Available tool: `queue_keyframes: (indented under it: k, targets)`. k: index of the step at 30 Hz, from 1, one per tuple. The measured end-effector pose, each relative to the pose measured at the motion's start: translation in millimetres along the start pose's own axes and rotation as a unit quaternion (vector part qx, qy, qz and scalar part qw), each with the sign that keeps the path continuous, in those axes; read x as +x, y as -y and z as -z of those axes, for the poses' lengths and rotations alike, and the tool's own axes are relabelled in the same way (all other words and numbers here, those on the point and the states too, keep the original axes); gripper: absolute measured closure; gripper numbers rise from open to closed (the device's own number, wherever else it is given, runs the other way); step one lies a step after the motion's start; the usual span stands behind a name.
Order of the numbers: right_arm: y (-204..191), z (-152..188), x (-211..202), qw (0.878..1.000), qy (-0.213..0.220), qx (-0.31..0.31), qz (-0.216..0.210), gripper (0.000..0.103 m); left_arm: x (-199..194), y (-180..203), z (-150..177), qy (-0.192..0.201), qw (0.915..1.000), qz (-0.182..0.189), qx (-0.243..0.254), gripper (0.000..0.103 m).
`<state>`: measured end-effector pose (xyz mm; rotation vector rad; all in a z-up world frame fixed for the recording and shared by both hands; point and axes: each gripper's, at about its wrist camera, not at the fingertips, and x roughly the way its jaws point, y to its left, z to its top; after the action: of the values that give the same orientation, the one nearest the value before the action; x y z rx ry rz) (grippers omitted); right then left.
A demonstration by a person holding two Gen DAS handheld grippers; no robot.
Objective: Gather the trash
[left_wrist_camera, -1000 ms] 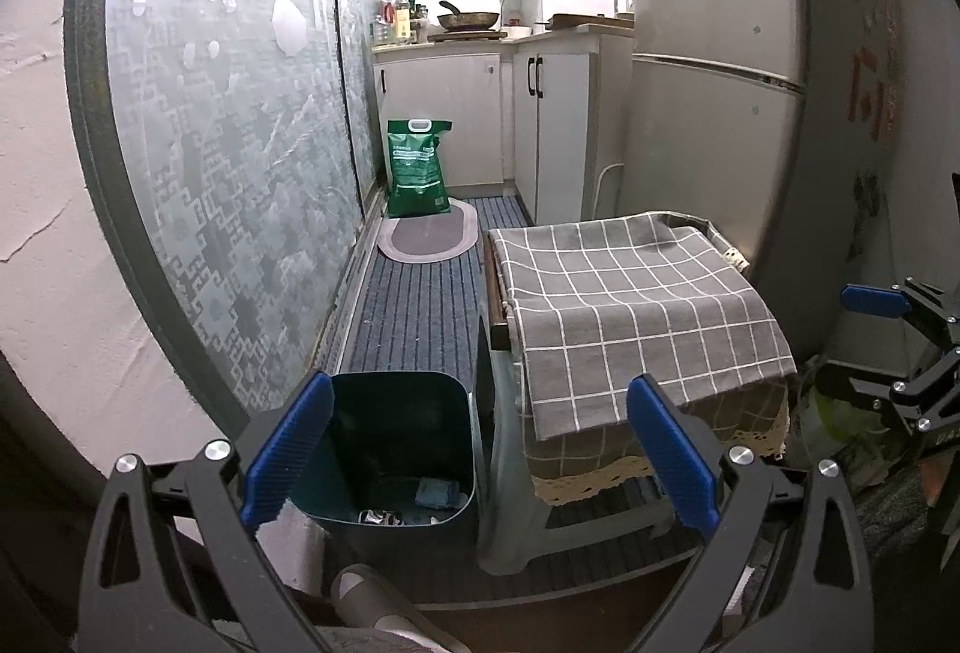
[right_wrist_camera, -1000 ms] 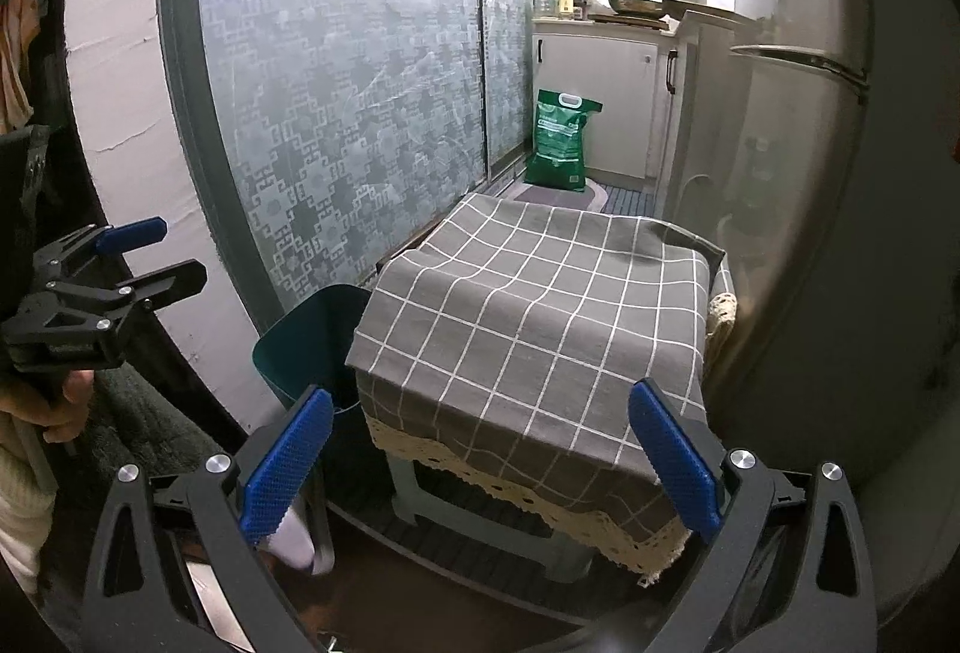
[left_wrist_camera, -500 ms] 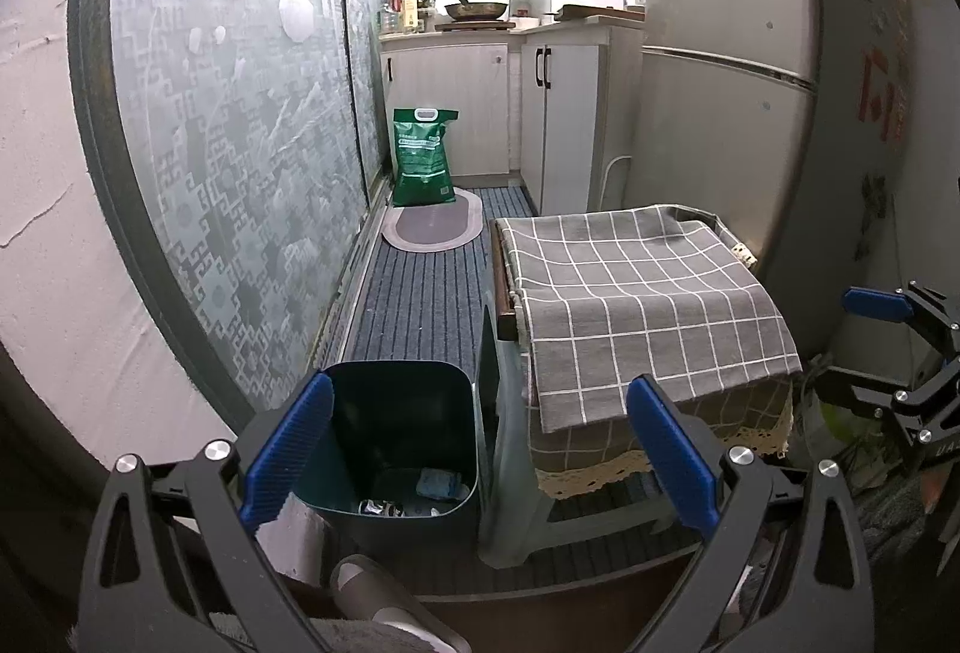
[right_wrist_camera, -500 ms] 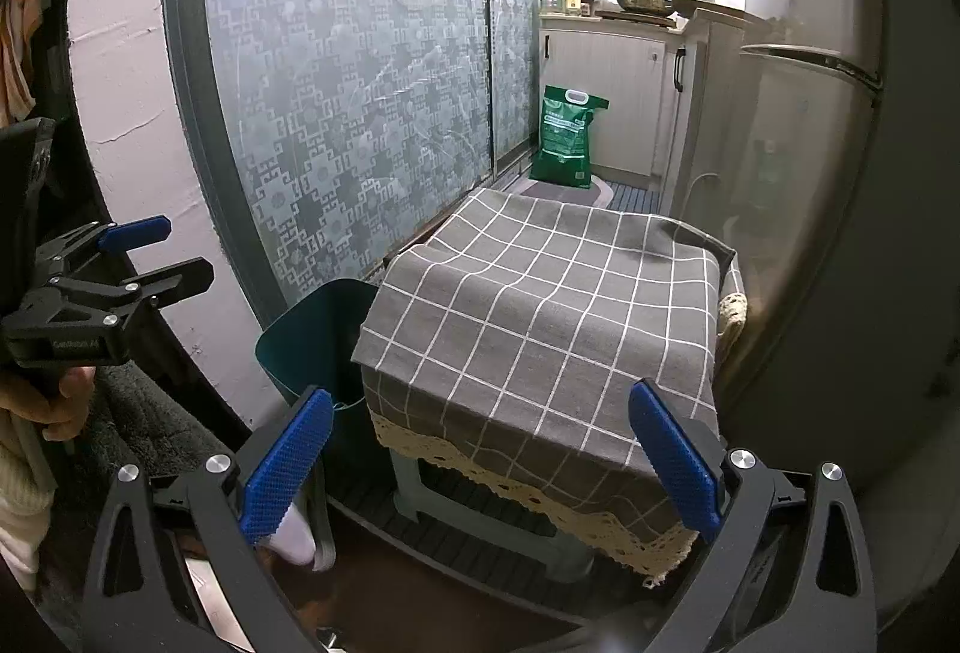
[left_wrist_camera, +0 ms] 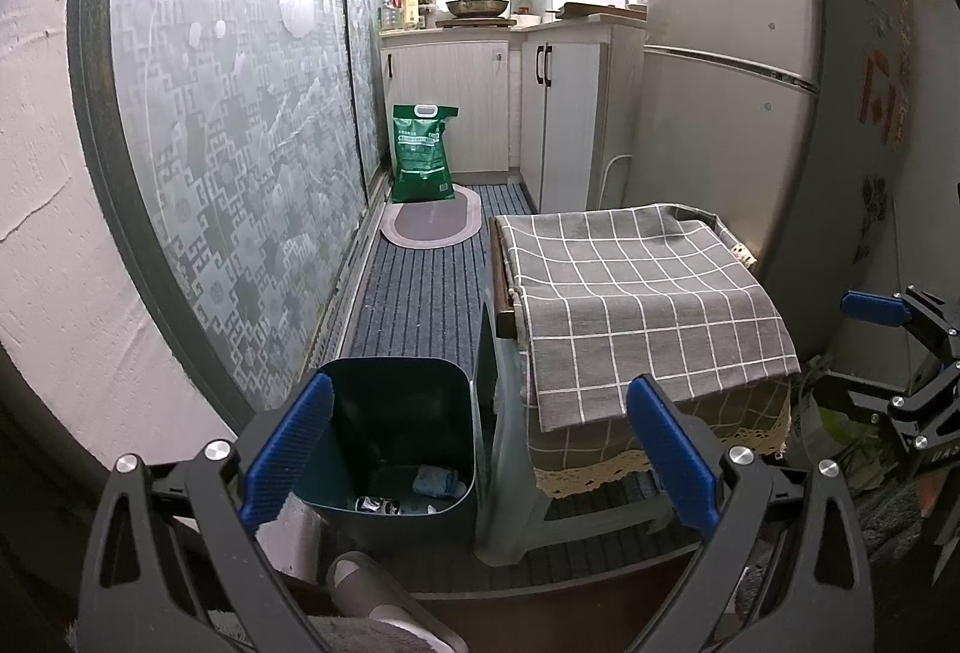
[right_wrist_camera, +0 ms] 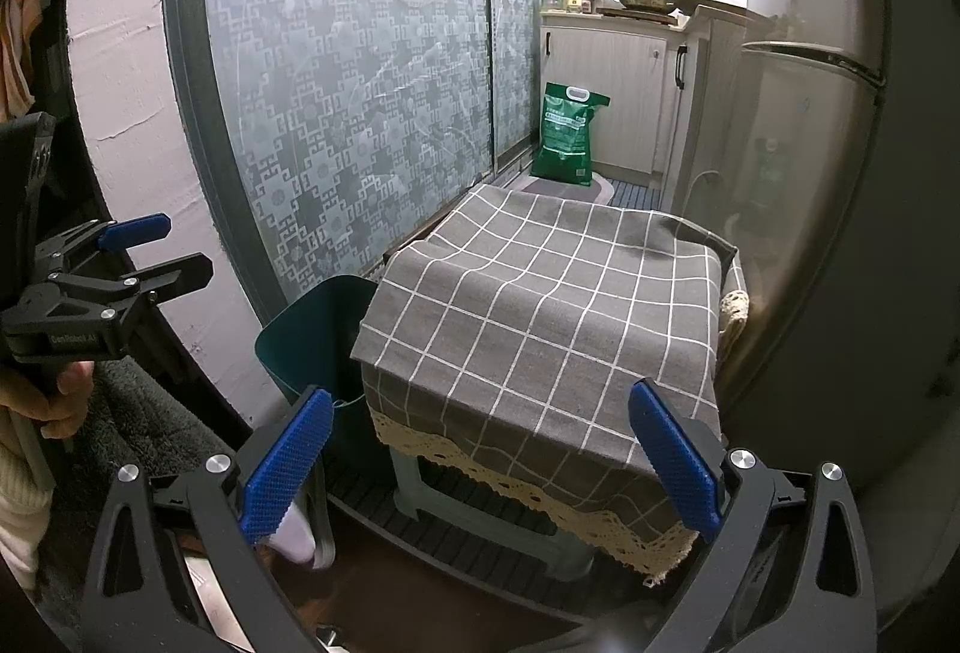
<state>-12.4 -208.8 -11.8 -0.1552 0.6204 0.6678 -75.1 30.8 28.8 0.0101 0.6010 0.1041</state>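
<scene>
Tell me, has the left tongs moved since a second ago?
Yes. In the left wrist view the fridge and green bag sit lower and the bin fuller in frame, so the left tongs has tilted or shifted upward.

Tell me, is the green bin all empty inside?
No, the left wrist view shows the green bin has bits of trash lying at its bottom.

Twin black handheld grippers with ribbed blue finger pads

The left gripper [left_wrist_camera: 480, 458] and right gripper [right_wrist_camera: 480, 458] share black angular frames with triangular cut-outs, silver screw heads and textured blue pads [right_wrist_camera: 287, 467]. Small white lettering marks the left gripper's body. A bare hand [right_wrist_camera: 51, 401] emerges from a cream knitted sleeve [right_wrist_camera: 21, 503].
</scene>
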Motion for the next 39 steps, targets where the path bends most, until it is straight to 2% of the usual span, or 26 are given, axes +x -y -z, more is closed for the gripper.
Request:
queue_keyframes:
  k: [39]
  targets:
    - [-4.1,1.4,2.9,1.000,-0.002,0.000,0.000,0.003,-0.1,-0.3,-0.3,0.000,1.0000,0.000,0.000,0.003]
